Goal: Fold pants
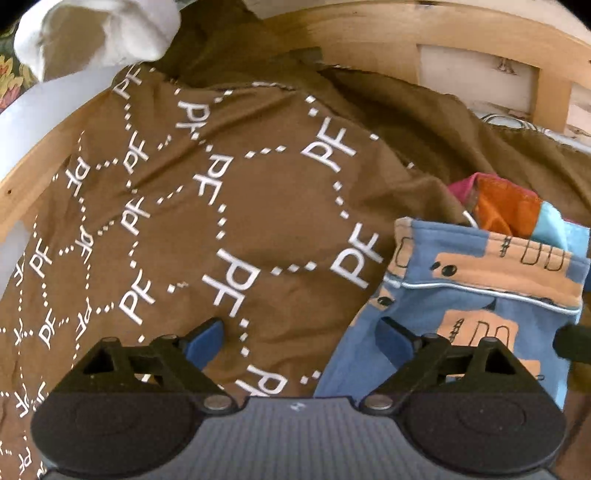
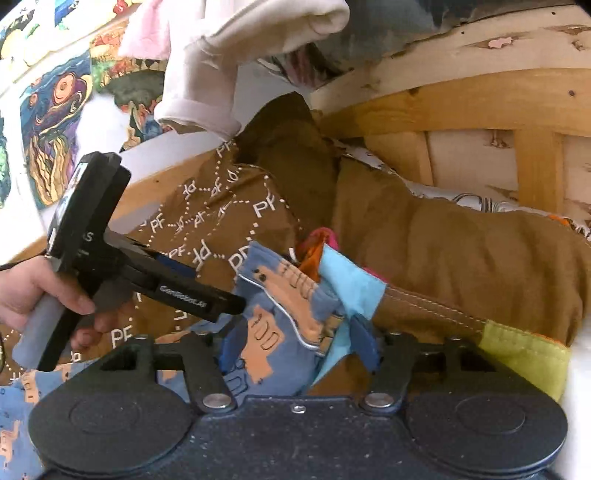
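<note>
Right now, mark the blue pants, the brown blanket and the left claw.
Blue pants (image 1: 458, 302), left wrist view, on the piped waistband edge.
Brown blanket (image 1: 280, 206), left wrist view, on plain cloth inside a dotted hexagon.
Left claw (image 2: 236, 301), right wrist view, at its fingertips.

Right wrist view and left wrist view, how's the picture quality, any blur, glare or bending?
Left wrist view: strong fisheye bending of the wooden frame; dark corners; PF lettering on the brown blanket slightly smeared; white cloth washed out at top left. Right wrist view: same barrel bending; blue patterned pants fairly sharp; pale garment bright, near overexposed; the left hand-held gripper is dark with little detail.
</note>
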### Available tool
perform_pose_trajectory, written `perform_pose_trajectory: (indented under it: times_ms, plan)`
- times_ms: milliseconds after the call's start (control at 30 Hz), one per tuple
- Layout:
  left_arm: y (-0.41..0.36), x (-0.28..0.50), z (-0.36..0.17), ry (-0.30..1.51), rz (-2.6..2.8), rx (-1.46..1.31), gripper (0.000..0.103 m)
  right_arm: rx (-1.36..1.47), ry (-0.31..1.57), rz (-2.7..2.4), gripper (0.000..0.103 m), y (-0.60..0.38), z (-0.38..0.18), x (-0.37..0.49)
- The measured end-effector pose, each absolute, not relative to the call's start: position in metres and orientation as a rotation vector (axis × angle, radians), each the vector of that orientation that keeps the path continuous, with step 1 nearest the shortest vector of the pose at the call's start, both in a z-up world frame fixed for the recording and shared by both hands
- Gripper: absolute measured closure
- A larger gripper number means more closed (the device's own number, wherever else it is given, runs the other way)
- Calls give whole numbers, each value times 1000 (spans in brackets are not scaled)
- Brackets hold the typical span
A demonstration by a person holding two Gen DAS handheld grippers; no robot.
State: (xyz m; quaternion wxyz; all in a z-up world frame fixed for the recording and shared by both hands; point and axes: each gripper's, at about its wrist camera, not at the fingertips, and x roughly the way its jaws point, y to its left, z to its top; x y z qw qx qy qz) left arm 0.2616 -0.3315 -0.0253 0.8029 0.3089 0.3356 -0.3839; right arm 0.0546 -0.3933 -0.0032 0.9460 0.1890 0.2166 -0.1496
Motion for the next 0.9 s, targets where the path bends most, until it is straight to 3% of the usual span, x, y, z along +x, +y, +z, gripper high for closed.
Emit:
perform_pose_trajectory:
  times_ms: [133, 267, 367, 600, 900]
  plan:
    - [-328, 265, -23, 726, -807, 637, 11, 414, 431, -292, 46, -397, -5, 58]
    - [-311, 273, -11, 748, -761, 574, 20, 409, 429, -325, 76, -397, -5, 53]
    - [-285, 275, -1, 824, -698, 403, 25, 333, 420, -341, 84, -390, 0, 51]
    - [-229, 283, 19, 1026, -755, -6, 25, 112, 406, -255, 87, -348, 12, 51]
    - [-253, 282, 12, 1167, -917, -150, 20, -43, 428, -180, 88, -310, 10, 52]
